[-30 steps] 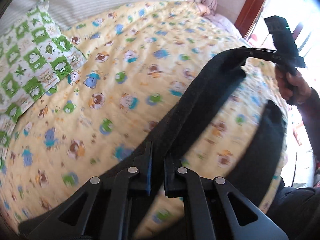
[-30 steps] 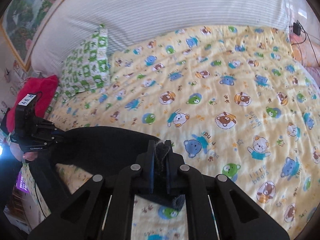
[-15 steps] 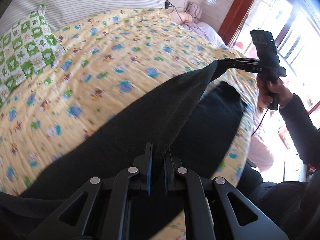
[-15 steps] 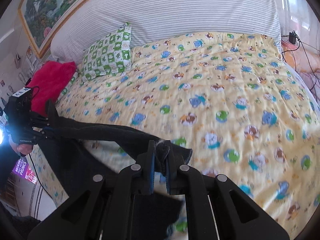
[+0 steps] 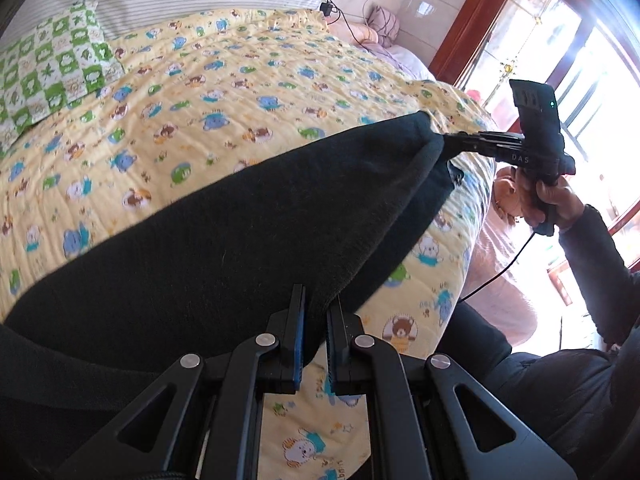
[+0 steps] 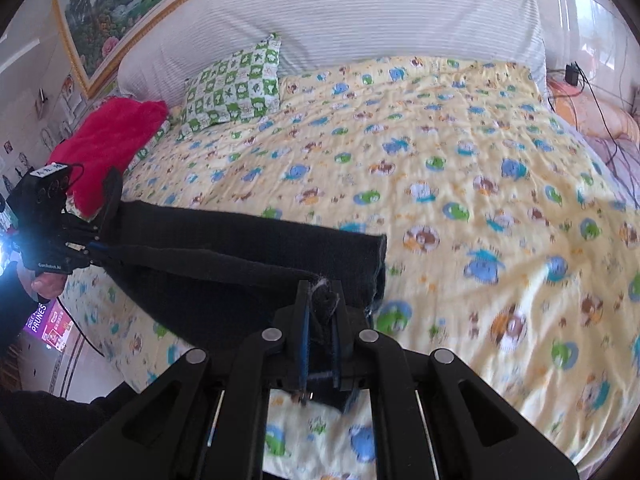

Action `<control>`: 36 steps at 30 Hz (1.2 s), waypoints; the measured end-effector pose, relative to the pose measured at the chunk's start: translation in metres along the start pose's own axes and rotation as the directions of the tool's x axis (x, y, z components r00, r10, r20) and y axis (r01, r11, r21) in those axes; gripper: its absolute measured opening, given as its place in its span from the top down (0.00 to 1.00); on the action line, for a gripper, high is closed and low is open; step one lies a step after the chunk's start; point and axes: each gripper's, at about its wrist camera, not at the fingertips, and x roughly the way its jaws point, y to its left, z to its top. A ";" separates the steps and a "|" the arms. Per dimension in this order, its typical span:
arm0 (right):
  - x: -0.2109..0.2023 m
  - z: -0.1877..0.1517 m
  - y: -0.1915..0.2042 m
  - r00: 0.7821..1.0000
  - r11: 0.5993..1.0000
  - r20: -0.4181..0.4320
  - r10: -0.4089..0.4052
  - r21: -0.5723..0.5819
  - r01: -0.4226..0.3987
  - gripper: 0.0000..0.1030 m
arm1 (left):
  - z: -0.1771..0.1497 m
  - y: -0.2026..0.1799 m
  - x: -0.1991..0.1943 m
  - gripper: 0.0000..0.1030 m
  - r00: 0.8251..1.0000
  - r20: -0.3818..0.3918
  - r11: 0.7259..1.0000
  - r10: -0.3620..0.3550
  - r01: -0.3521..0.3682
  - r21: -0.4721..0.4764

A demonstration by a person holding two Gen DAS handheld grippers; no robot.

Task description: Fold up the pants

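The black pants [image 5: 248,232] hang stretched between my two grippers above the yellow cartoon-print bed [image 5: 240,80]. My left gripper [image 5: 316,320] is shut on one end of the pants' top edge. My right gripper [image 6: 320,304] is shut on the other end, a bunched corner of the pants [image 6: 224,256]. In the left wrist view the right gripper [image 5: 460,140] shows at the far right, pinching the cloth corner. In the right wrist view the left gripper [image 6: 94,246] shows at the far left. The cloth droops onto the bed near its front edge.
A green-and-white checked pillow [image 6: 236,84] and a red blanket [image 6: 108,140] lie at the bed's head, against a striped white bolster [image 6: 340,24]. Cables and pink bedding [image 5: 376,28] lie at the far side. A window with a wooden frame [image 5: 480,12] is at the right.
Both grippers have lifted and pulled apart, drawing the pants taut and higher over the bed. The cloth now hangs as a broad folded sheet rather than a narrow strip.
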 end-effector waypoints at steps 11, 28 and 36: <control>0.009 -0.023 0.008 0.997 0.998 -0.039 -0.059 0.033 0.061 0.78 | -0.020 0.002 0.026 0.69 1.000 -0.002 0.999 0.018 -0.019 -0.031; 0.017 0.009 0.094 0.992 0.993 0.046 0.115 -0.034 -0.113 0.42 | -0.062 0.060 -0.055 0.47 0.968 0.203 0.947 0.148 -0.080 -0.310; 0.074 0.027 0.158 0.965 0.961 -0.037 0.260 -0.090 -0.262 0.42 | -0.086 0.109 -0.102 0.45 0.932 0.243 0.884 0.268 -0.138 -0.446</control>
